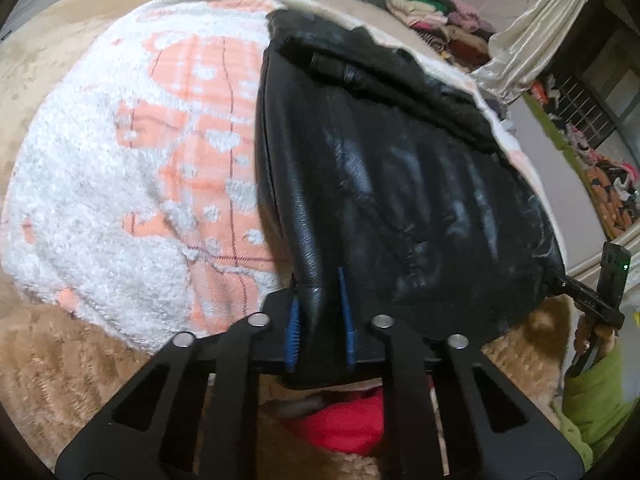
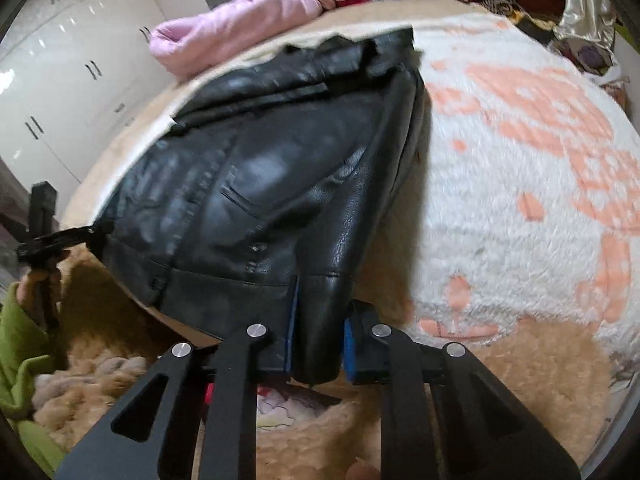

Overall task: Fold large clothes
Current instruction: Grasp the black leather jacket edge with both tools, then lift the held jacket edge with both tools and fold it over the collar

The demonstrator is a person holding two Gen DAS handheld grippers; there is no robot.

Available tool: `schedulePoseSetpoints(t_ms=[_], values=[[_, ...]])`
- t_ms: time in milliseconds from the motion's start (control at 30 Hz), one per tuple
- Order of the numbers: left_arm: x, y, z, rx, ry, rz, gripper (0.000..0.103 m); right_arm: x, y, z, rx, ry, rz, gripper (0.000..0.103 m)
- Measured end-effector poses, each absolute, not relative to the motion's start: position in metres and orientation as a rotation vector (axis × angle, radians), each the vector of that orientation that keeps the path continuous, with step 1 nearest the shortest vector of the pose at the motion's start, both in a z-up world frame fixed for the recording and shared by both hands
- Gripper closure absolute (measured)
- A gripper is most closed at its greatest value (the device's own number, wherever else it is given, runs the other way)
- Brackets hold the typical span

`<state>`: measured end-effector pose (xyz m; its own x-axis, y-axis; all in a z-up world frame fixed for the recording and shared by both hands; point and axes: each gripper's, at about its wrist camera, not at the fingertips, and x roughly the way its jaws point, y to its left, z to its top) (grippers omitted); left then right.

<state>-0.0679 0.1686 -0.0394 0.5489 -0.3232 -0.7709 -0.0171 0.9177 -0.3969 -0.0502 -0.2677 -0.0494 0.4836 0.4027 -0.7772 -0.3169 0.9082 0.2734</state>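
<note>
At the bottom of the left wrist view the left gripper fills the foreground: two black arms with four silver rivets in a row, and two blue pads clenched on a bottom corner fold of the one black leather jacket. The right wrist view shows the same layout, the right gripper with its own four rivets and two blue pads pressed against the other bottom corner of that jacket, so each tool grasps leather at the hem. The jacket lies spread across the centre of both frames, collar toward the top edge, resting on a single fluffy white blanket with an orange pattern, which takes the left half of the left view and the right half of the right view. Under the blanket a tan plush cover shows at the lower left. In the upper left of the right view lies one pink padded garment, with white cabinet doors behind it. At the top right of the left view is a heap of folded clothes, too jumbled to count, beside one cream satin curtain. One green sleeve appears at the lower right of the left view and at the lower left of the right view. A red cloth shows beneath the left tool.
</note>
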Motion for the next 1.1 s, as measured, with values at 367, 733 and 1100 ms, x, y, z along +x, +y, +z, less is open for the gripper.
schedulePoseSetpoints(t_ms=[367,733,1100], values=[[-0.063,0.188,0.055,-0.444,0.755,-0.271,0.099,-0.046,-0.301,0.047,0.314,0.729,0.556,0.087],[0.025,0.186,0.097,-0.406,0.654,-0.224,0.098,0.028,-0.297,0.091,0.395,0.608,0.472,0.087],[0.096,0.191,0.089,-0.405,0.674,-0.168,0.097,0.116,-0.279,0.087,0.373,0.621,0.385,0.084]])
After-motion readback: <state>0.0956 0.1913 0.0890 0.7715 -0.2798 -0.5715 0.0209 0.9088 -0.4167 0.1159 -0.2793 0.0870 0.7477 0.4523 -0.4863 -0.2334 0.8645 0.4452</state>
